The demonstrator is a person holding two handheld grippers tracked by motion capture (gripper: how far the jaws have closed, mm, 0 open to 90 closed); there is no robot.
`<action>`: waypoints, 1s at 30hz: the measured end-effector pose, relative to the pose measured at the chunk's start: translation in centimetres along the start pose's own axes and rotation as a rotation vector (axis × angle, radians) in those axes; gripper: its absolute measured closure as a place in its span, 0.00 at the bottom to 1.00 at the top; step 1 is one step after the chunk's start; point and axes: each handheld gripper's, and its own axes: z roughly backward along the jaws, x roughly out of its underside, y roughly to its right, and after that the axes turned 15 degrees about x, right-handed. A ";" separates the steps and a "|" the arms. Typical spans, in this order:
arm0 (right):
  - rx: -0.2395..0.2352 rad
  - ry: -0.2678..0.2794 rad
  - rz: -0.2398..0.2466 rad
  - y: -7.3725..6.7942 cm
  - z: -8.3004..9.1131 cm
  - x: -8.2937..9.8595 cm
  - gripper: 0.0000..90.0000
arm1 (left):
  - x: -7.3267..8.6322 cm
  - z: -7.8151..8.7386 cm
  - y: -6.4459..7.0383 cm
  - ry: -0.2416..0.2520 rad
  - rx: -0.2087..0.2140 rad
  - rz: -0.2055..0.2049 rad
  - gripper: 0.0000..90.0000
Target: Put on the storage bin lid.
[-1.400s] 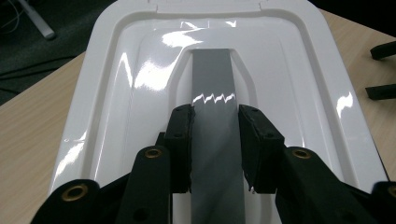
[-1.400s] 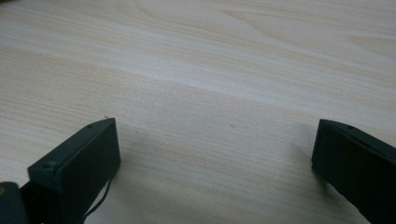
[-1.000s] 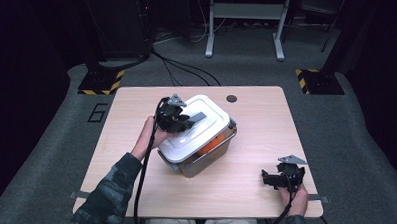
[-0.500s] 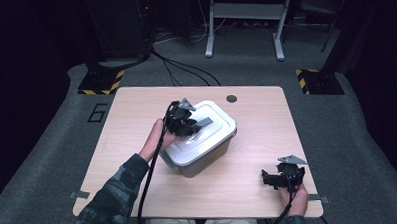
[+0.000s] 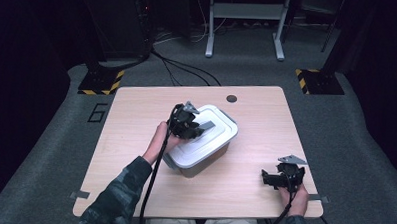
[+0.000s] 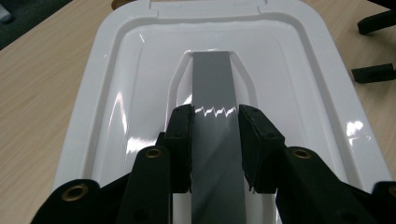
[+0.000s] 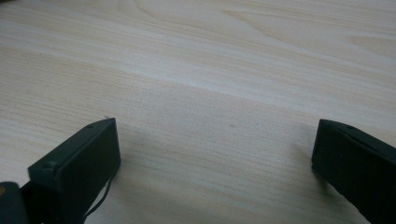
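Overhead light is brightening the pale wooden table [image 5: 135,140] while the surrounding floor is fading into darkness; white glare streaks are glinting on the glossy white plastic lid [image 6: 116,84] just ahead of the jaws, and the nearest black jaws are blurring softly

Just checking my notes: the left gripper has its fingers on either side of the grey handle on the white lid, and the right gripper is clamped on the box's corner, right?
Not quite. The right gripper is not on the box; it rests open on the bare table, apart from it, as the right gripper view shows. The left gripper does have its fingers on either side of the grey handle on the white lid.
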 end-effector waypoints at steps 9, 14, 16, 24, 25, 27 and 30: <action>0.000 0.000 0.000 0.0 0.0 0.0 0.00 | 0.4 -0.2 0.1 0.001 -0.018 -0.014 0.74; 0.000 0.000 0.000 0.0 0.0 0.0 0.00 | 0.4 -0.2 0.2 0.004 -0.021 -0.013 0.73; 0.000 0.000 0.000 0.0 0.0 0.0 0.00 | 0.4 -0.2 0.2 0.006 -0.022 -0.010 0.70; 0.000 0.000 0.000 0.0 0.0 0.0 0.00 | 0.4 0.9 0.4 0.031 -0.033 -0.012 0.38; 0.000 0.000 0.000 0.0 0.0 0.0 0.00 | 0.4 1.1 0.4 0.036 -0.037 -0.008 0.35; 0.000 0.000 0.000 0.0 0.0 0.0 0.00 | 0.5 1.7 0.3 0.049 -0.048 -0.008 0.29; 0.000 0.000 0.000 0.0 0.0 0.0 0.00 | 0.6 2.6 0.3 0.067 -0.062 0.001 0.23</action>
